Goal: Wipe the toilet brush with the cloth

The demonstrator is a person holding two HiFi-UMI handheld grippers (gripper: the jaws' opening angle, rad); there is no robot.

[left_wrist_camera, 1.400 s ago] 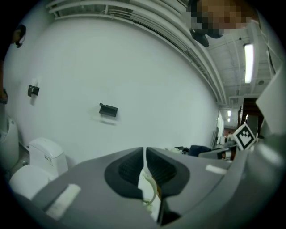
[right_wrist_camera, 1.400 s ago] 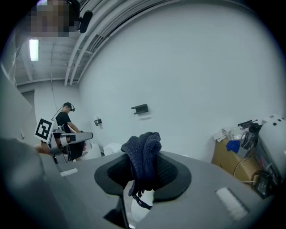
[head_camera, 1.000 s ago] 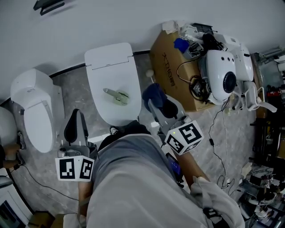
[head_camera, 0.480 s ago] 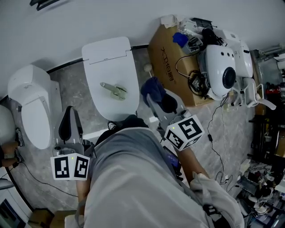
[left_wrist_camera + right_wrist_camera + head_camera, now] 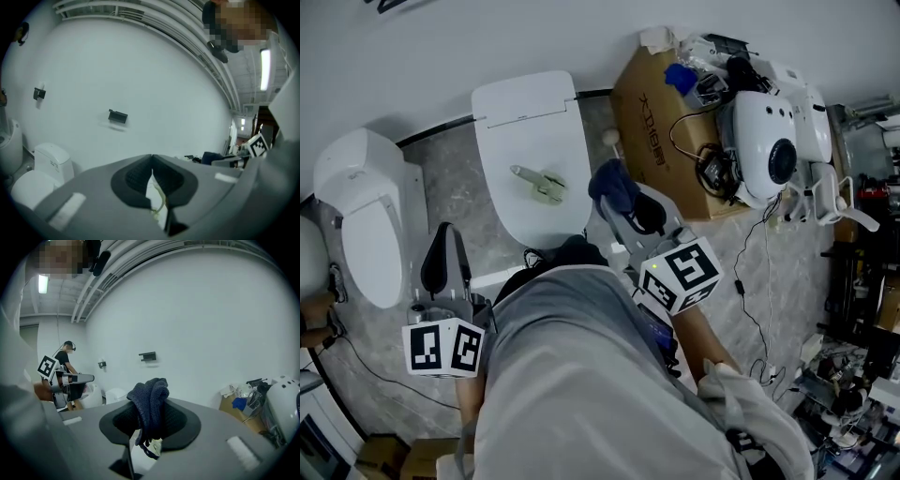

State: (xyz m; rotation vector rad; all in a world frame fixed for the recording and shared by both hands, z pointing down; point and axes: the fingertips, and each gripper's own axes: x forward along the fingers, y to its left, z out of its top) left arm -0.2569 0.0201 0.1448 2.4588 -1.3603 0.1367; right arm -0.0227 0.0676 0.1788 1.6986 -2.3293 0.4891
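Cloth (image 5: 148, 394) of dark blue knit, bunched into a thick fold, was pinched between the closed jaws of the right gripper (image 5: 628, 208). A wad stood proud above the jaw tips and a loose end hung below them. Held this way, the cloth presented a soft padded face forward, apparently ready to rub along the brush.

Left gripper (image 5: 151, 163) had its ribbed black pads pressed together at the tips with nothing between them. It was held low at the person's left side, clear of the toilet (image 5: 534, 122).

Toilet brush (image 5: 540, 185), a small pale green item with a slim handle and a broader head, lay flat on the toilet's closed white lid, well apart from both grippers. The lid's smooth, hard, level surface probably served as a steady rest where the brush could be reached from above. Neither gripper touched the brush, so wiping appeared not yet begun.

Grey marbled floor (image 5: 459, 197) surrounded the fixture. A brown cardboard box (image 5: 652, 141) stood just beside it to the right, and a second white toilet (image 5: 361, 216) stood to the left.
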